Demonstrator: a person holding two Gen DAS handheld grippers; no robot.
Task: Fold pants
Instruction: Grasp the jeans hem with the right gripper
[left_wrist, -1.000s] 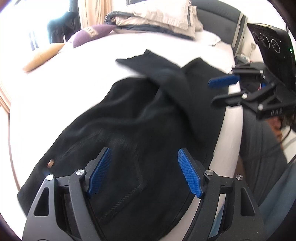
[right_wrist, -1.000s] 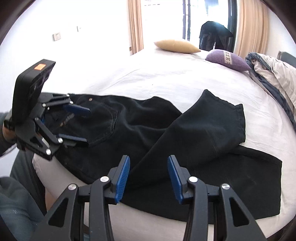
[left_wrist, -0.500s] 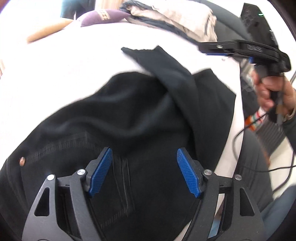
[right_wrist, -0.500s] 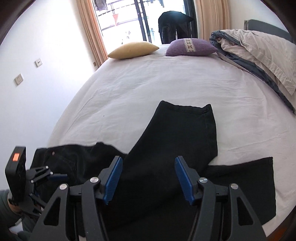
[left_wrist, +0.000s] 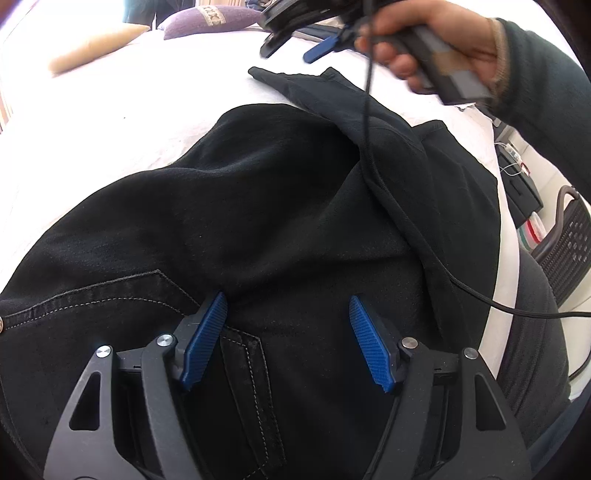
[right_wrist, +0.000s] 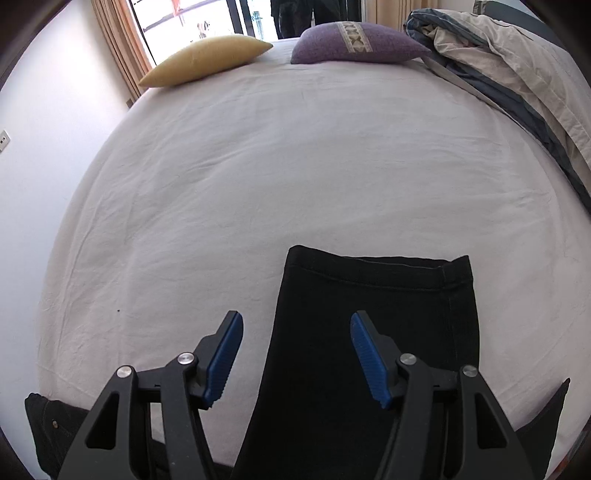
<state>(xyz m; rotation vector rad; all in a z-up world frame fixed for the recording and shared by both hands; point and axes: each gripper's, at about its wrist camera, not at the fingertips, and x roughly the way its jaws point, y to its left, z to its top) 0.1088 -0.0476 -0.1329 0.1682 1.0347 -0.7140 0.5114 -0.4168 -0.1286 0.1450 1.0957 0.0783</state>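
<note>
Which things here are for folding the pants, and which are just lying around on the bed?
For the job:
- black pants, one leg crossed over the other
- left tool, open, over the waist end
- right tool, open, over the leg hem
- white bed, which they lie on

Just lying about:
- yellow pillow
- purple pillow
- rumpled blanket

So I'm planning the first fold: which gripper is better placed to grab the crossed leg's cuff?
Probably right. The right gripper is open, pointing along the crossed leg, its cuff just ahead. The left gripper, also open, sits over the seat of the pants, far from that cuff.
</note>
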